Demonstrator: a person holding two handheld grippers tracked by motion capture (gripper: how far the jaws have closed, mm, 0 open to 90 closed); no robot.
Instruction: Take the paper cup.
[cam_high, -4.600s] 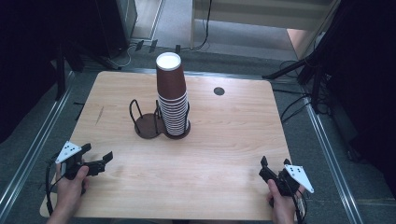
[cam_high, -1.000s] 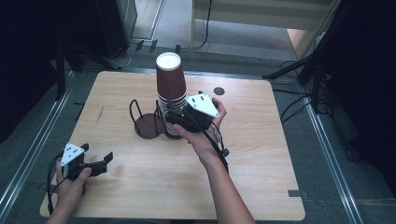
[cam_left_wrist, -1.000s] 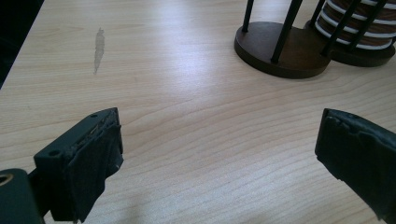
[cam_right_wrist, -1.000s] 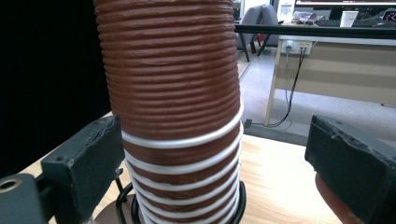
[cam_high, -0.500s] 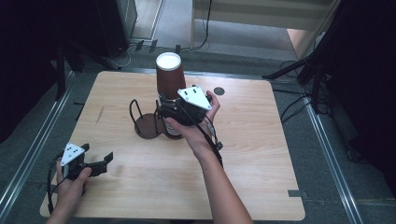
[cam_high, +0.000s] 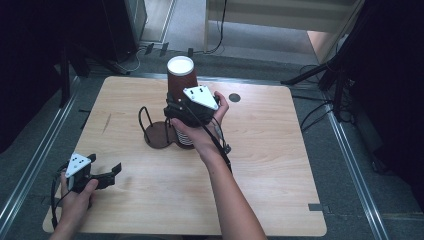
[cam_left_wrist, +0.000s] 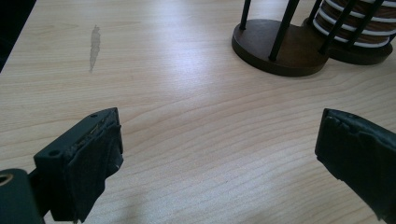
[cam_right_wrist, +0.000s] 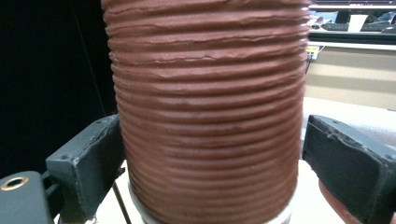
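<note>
Between the right gripper's (cam_right_wrist: 210, 154) parted jaws stands a ribbed brown cup stack (cam_right_wrist: 205, 107); left gripper (cam_left_wrist: 219, 154) gapes

Right claw (cam_high: 176, 111) hides the cup stack's (cam_high: 181, 82) middle.

Cup stack (cam_high: 181, 87) stands in right ring of holder (cam_high: 159, 134), mid-bench (cam_high: 280, 165). Right gripper (cam_high: 176, 112) at stack; left gripper (cam_high: 107, 176) near-left, well apart.

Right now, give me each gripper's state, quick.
Left gripper: open, holding nothing, low over the table.
Right gripper: open, jaws either side of the top cup, not yet clamped.
</note>
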